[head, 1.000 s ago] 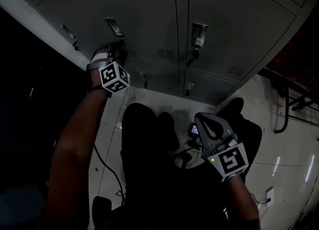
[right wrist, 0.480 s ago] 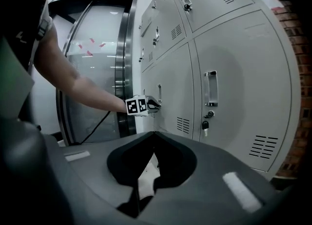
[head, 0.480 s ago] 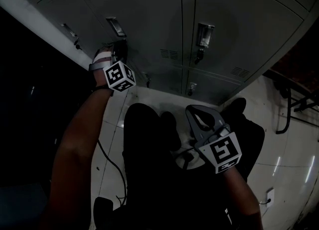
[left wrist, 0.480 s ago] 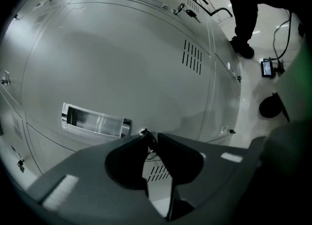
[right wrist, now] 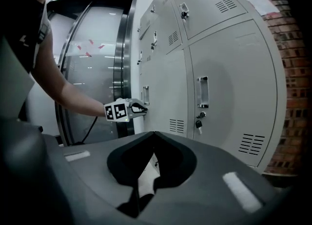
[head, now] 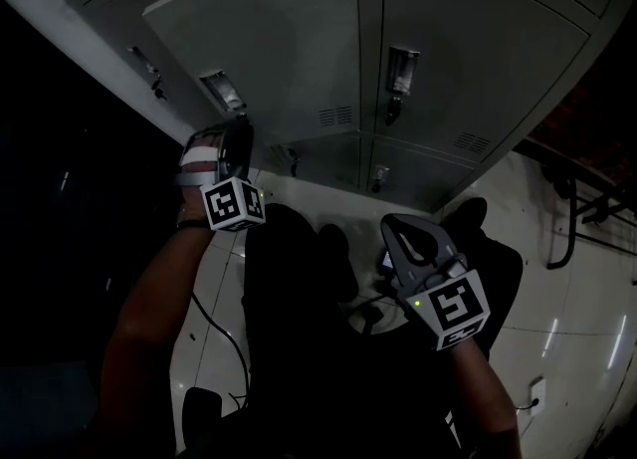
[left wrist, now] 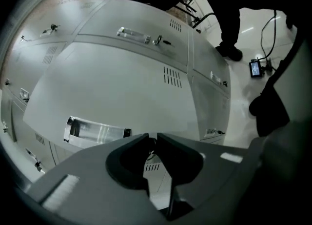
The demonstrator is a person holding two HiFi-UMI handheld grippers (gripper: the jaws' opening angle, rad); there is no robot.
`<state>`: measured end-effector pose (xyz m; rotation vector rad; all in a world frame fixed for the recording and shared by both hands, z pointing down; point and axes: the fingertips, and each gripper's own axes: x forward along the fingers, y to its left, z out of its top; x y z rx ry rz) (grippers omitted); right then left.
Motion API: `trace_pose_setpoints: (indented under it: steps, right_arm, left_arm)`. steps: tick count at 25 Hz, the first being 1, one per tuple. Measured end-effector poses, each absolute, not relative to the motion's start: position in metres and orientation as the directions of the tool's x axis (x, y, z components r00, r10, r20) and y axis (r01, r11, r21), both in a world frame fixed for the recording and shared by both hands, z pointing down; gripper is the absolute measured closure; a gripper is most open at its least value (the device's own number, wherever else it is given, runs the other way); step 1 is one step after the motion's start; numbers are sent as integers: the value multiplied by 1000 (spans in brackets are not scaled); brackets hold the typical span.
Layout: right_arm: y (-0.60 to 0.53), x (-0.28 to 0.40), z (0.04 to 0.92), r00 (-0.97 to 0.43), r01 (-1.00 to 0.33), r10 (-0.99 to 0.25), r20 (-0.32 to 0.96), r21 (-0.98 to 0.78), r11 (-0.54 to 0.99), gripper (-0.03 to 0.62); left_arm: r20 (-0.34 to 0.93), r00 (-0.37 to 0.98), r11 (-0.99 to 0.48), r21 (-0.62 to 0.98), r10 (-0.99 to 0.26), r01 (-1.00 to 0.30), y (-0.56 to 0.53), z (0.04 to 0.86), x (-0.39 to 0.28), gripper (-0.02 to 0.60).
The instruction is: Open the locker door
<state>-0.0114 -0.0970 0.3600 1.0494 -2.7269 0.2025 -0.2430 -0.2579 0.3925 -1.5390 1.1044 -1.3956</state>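
Note:
The grey locker door [head: 279, 39] stands ajar, its handle side swung out from the row of lockers. Its recessed metal handle [head: 221, 91] sits just above my left gripper [head: 239, 130]. This gripper's jaws have just been closing and now pinch the small key below the handle. In the left gripper view the door [left wrist: 122, 87] fills the frame, the handle [left wrist: 97, 131] lies left of the left gripper [left wrist: 152, 142], and the key is mostly hidden between the tips. My right gripper [head: 400, 230] hangs low over my lap, shut and empty. The right gripper view shows the right gripper [right wrist: 152, 134] and, beyond it, the left gripper [right wrist: 141, 108] at the door.
The neighbouring locker has its own handle [head: 400, 69] and a key [head: 390, 107]. Lower lockers run beneath. A small lit device [head: 386, 260] and cables lie on the glossy floor. A dark glass door frame [right wrist: 122, 72] stands left of the lockers, a brick wall [right wrist: 297, 72] right.
The locker door has swung outward from flush. My left gripper has come back toward me with it. The right gripper has barely shifted.

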Motion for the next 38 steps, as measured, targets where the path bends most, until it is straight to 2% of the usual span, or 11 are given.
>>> trace_pose_setpoints:
  steps: [12,19,26,38]
  right_arm:
    - [-82,23,349,-685,-718,-692,228,-54,694,591]
    - [-78,33,347,-674,-731,-706,216,-62,679,591]
    - [-75,47,344,-660,-747,-723,206,-68,662,591]
    - [-73,63,346,-627,-775,-751,209,-68,628,591]
  left_arm:
    - [326,206,-347,-935,-923,-76,-151,393,-158,521]
    - [353,166,-368,-927,-921,-67,-135,394,-133,525]
    - [358,212,-372,-928,-909,-28,-120,395,-105,526]
    - [375,294,-407,-912,-879,-55,-95,390,-54,541]
